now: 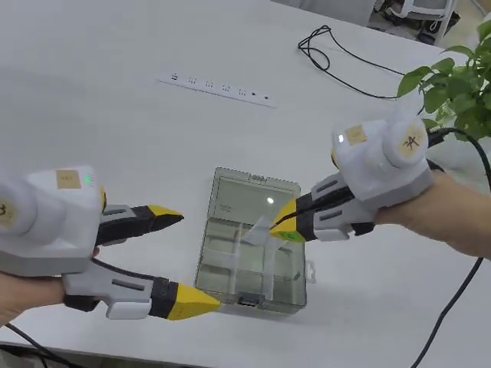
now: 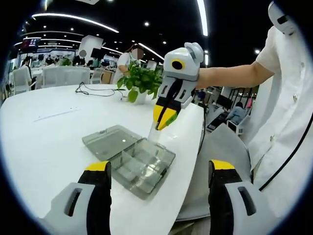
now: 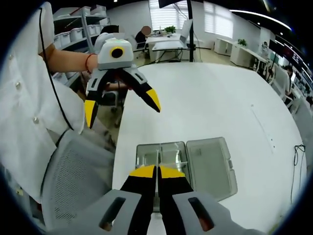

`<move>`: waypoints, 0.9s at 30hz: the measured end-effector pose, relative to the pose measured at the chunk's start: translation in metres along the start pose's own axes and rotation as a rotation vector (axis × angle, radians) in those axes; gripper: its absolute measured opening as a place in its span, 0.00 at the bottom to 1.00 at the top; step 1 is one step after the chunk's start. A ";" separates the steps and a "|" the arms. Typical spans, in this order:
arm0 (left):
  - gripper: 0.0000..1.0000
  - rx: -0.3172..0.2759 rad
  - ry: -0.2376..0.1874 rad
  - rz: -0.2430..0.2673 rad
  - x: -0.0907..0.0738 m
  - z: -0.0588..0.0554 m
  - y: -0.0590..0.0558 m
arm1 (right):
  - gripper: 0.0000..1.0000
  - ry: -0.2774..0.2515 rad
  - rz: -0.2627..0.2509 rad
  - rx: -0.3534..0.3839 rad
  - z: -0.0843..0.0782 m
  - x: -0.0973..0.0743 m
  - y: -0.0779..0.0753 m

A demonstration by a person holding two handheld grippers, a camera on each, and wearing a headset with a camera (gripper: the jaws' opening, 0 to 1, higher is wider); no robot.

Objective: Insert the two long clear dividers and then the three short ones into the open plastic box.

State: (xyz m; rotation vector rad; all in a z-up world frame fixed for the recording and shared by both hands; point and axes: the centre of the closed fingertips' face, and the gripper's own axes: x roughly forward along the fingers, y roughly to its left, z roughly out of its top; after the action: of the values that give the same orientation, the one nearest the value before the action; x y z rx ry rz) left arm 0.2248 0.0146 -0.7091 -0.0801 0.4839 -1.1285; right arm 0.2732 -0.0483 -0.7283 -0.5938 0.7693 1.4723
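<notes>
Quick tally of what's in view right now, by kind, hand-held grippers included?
hand-held grippers: 2 (left hand-held gripper open, right hand-held gripper shut)
plastic box, open: 1
clear divider, held by the right one: 1; any inside the box can't be counted
power strip: 1
black cable: 1
potted plant: 1
Total: 7
</notes>
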 end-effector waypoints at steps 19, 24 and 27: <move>0.86 -0.008 0.004 -0.002 0.006 -0.001 0.000 | 0.02 0.011 -0.015 0.046 -0.025 0.017 -0.008; 0.86 -0.010 0.002 -0.001 0.005 -0.002 0.001 | 0.02 0.013 -0.015 0.040 -0.028 0.017 -0.007; 0.85 -0.012 0.002 -0.002 0.005 -0.002 0.000 | 0.02 0.004 -0.017 0.040 -0.028 0.018 -0.008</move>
State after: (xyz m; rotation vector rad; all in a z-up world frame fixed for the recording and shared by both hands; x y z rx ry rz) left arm 0.2259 0.0110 -0.7124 -0.0895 0.4923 -1.1277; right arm 0.2771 -0.0584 -0.7604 -0.5715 0.7938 1.4372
